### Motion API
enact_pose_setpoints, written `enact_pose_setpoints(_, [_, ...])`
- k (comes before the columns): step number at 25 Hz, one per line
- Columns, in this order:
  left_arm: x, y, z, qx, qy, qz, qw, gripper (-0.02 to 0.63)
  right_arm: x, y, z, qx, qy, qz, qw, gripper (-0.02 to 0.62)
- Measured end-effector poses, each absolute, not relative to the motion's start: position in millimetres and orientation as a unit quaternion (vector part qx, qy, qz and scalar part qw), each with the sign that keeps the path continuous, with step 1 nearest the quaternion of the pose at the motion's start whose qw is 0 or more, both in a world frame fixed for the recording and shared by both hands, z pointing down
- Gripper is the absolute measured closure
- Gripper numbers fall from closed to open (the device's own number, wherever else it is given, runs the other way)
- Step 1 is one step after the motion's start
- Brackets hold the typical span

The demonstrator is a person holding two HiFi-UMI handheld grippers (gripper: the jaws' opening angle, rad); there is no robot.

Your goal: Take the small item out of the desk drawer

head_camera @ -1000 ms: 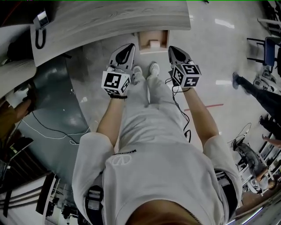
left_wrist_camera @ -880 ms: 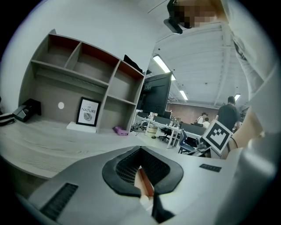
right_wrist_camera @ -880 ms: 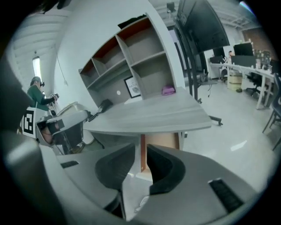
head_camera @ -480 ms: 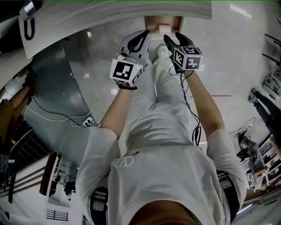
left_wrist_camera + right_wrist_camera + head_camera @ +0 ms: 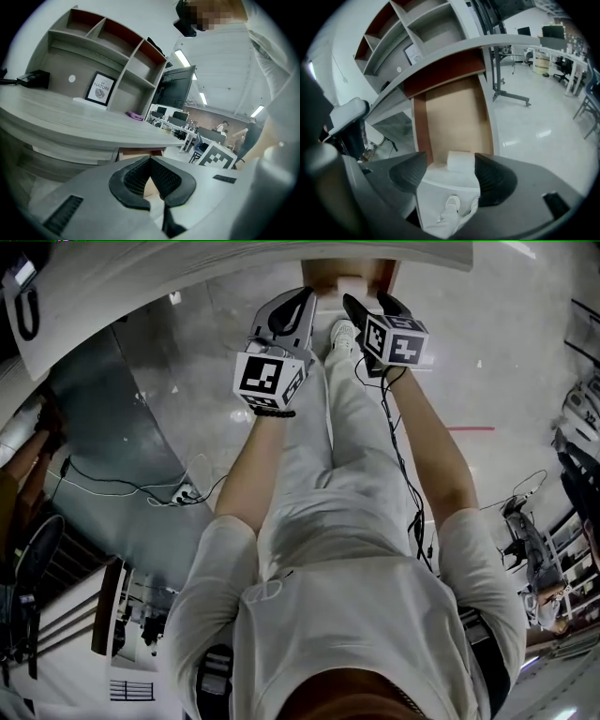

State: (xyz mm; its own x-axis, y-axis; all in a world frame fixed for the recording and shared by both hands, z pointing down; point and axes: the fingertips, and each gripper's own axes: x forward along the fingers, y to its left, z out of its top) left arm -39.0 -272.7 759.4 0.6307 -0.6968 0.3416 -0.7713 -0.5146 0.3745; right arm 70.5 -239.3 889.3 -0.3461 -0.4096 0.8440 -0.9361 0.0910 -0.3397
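At the drawer (image 5: 454,112) front sits the small white block (image 5: 461,161), untouched, lined up between the jaws of the right claw (image 5: 451,174), which have just been opening wide. Its partner, the left claw (image 5: 151,161), is pinched shut, empty. Risk: a jaw clips the drawer lip or shoves the block away.

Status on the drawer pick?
Left gripper shut, empty. Right gripper jaws just opening, framing small white block in open brown drawer, no contact. Nothing in the way.
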Motion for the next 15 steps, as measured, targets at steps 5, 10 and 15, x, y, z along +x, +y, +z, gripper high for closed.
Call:
enact_pose_setpoints(5, [-44.2,-266.9,774.6,0.865,-0.424,0.073,0.258,0.607,58.9,-244.9,912.2,0.489,-0.677,0.455,0.309,0.275])
enact_pose_setpoints(10, [-50.5,-260.7,786.0,0.863,-0.423,0.067,0.266,0.607,61.4,-247.3,936.0,0.501,-0.653,0.449,0.347,0.275])
enact_pose_setpoints(15, [-51.0,-258.0,794.3,0.864,-0.419,0.063,0.272,0.607,65.3,-245.0,959.7,0.502,-0.641,0.463,0.349,0.275])
